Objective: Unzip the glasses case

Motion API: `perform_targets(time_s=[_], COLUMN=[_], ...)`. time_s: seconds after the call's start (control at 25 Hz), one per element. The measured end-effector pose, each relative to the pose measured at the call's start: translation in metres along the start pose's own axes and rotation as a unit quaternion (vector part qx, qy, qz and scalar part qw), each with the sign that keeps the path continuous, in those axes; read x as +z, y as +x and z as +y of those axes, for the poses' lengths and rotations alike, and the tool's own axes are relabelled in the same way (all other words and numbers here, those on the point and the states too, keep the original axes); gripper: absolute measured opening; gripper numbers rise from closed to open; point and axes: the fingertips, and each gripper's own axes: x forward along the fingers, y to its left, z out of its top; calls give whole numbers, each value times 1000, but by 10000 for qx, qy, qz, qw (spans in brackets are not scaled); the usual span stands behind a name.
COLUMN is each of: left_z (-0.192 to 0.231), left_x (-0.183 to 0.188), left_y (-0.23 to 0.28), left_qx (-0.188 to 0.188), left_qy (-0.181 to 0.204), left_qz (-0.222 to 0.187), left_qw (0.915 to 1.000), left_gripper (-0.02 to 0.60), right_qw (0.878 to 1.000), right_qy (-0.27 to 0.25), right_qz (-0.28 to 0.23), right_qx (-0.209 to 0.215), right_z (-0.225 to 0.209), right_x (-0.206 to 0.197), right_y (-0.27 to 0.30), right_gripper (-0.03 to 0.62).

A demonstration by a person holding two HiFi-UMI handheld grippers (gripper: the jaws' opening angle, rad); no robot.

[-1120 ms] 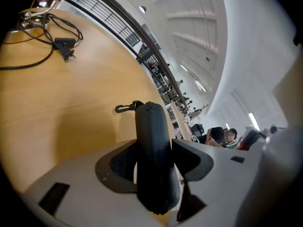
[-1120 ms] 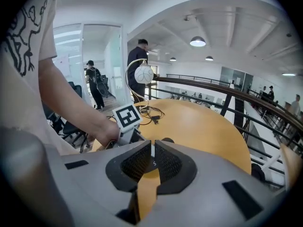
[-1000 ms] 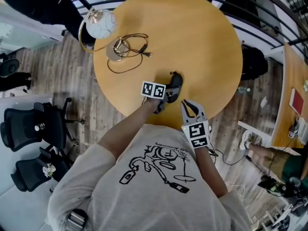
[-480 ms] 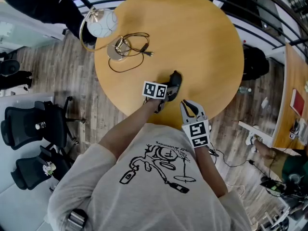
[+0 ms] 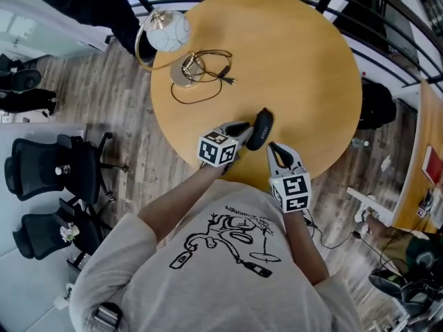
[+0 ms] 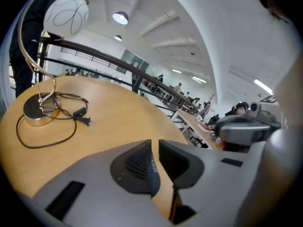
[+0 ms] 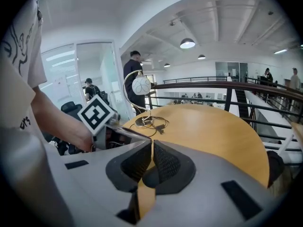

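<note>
Head view: black oblong glasses case (image 5: 259, 128) lies on the round light-wood surface (image 5: 297, 68), near the edge closest to the person.

Long axis: runs from that near edge toward the middle of the surface. The far end leans slightly to the right tongs' side. Faint pale print sits near the case's near end, too small to read.

Left tongs (image 5: 242, 130): tips sit right at the case's left flank. Whether they touch it cannot be told from above. In the left gripper view the jaws have just been closing. They now stand narrow, with a thin slit between the pads. Only bare wood shows through the slit and nothing is between them. The case does not appear in that view.

Right tongs (image 5: 274, 147): on the near side of the case, tips just short of its near end and a little to the right. In the right gripper view the pads are drawn together to a hairline, with nothing held.

Well beyond the left tongs, toward the far-left rim: brass arc lamp with white globe shade (image 5: 168, 32), with a loose black cord (image 5: 208, 88) coiled round its base.
</note>
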Motion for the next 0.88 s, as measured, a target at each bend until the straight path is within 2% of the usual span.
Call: perform_targets(time_s=[0.12,0.36,0.64,0.88], left_z=[-33,-80,-111,-117], left_x=[32,74,87,82], left_y=[-24,-65,-95,-101], left_qx=[-245,-344,-97,-76], left_qy=[325,615,1066,1257], left_qz=[-387,-862,-1228,-1265], left_qw=[9984,9938,9866,9839], left_gripper=[19,8,9,9], right_qw=[9995,9970,9937,9927], right_qy=[34,30,137,76], right_qz=[-302,-757,-1102,-1202], right_qx=[3,147,136,36], right_z=[1,13,29,42], right_x=[24,67,85,80], right_y=[-8,-26,-42,-47], right_gripper=[25,25,23,21])
